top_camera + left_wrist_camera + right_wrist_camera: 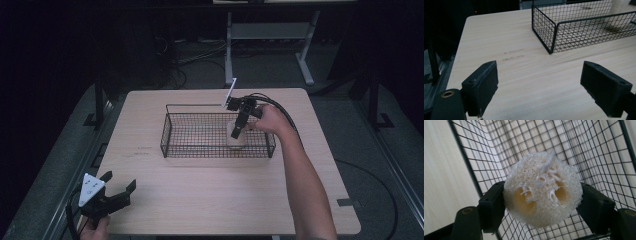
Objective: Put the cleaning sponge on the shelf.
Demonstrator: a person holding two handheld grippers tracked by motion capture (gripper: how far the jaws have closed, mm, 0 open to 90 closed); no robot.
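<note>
Dim room, dark surroundings; table (200, 200) lit from above, sharp, slight grain.

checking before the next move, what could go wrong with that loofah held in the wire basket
1. The right gripper clamps the loofah at its sides; it is soft and porous, so it may deform or slip.
2. Its loose fibres could snag on the wire basket mesh.
3. The basket looks light, and the open left gripper is well away from it, so a snag might drag it.

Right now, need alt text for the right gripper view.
A pale loofah sponge is clamped end-on between the right claw's two black jaws. Behind it is the black wire basket, with light wooden table at left.
</note>
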